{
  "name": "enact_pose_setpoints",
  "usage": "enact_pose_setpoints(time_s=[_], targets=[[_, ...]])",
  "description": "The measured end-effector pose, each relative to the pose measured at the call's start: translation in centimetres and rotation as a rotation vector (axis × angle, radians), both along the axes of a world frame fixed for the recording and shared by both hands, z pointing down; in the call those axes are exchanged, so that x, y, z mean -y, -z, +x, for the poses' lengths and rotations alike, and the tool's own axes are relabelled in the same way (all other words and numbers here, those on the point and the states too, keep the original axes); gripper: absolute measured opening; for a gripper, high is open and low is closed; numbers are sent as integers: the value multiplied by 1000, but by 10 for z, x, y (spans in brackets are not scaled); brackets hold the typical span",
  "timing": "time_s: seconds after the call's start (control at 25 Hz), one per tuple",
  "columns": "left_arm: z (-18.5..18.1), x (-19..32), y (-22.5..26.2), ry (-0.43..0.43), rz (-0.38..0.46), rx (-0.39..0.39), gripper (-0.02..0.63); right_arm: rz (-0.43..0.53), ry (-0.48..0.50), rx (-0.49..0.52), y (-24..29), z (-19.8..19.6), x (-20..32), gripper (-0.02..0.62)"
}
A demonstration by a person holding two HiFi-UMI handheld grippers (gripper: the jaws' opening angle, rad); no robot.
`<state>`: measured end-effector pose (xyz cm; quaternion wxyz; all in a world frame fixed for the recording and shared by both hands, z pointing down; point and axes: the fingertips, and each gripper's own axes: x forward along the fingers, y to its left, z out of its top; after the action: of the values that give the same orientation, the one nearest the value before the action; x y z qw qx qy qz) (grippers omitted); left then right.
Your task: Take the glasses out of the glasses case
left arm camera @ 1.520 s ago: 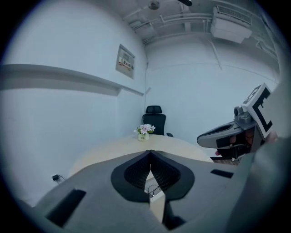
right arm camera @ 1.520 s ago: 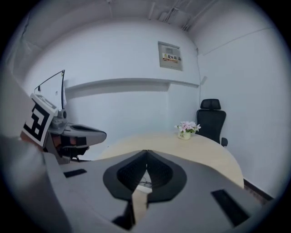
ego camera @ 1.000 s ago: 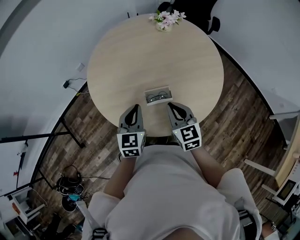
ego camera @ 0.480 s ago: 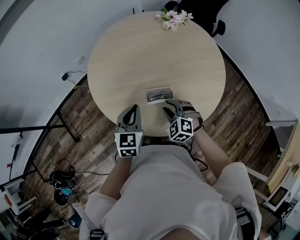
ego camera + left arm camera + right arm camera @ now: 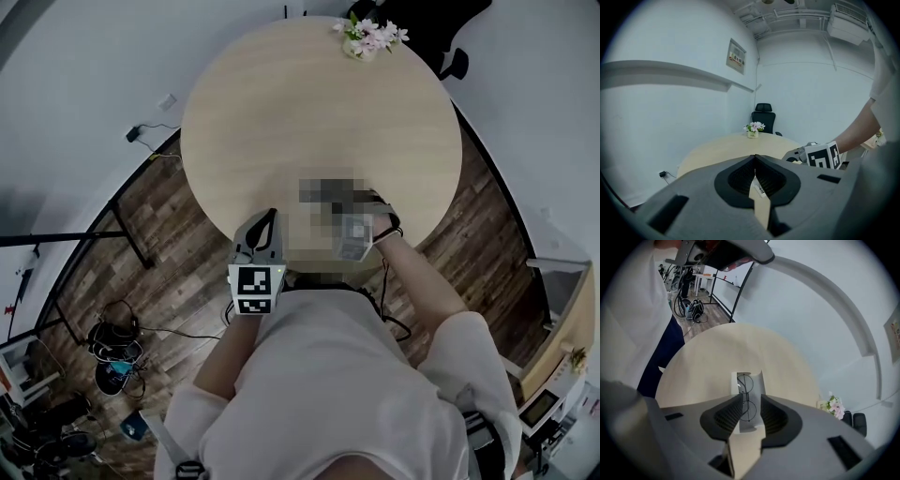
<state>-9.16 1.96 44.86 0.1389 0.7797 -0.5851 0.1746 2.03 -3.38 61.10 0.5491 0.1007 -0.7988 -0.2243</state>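
The right hand-held gripper [image 5: 751, 405] has its jaws apart, closing on nothing yet; they partly hide the case [image 5: 758, 380] with the glasses [image 5: 746, 382]. The left hand-held gripper [image 5: 755, 160] is closed and empty.

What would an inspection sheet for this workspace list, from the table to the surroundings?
Surface: round pale wooden table, mostly bare.
Job's things: open white glasses case at the near edge, glasses lying inside.
Clutter: small flower pot at the far edge.
Grippers: left gripper shut, empty, at the near edge; right gripper over the case, jaws closing, glasses lined up between them, not yet gripped.
Cables: plugged-in lead at the left; cable tangle on the floor.
Surroundings: white walls, black office chair.
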Motion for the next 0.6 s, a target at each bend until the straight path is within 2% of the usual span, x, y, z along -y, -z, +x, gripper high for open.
enact_pose_setpoints(time_s=[0.24,0.6], targets=[[-5,4,-3,3,-2,-25,8,-31,48,-88,-32,-7,16,114],[-23,8,-13,34,-33,-21,8,-73,83,-172,-64,-17,23,106]])
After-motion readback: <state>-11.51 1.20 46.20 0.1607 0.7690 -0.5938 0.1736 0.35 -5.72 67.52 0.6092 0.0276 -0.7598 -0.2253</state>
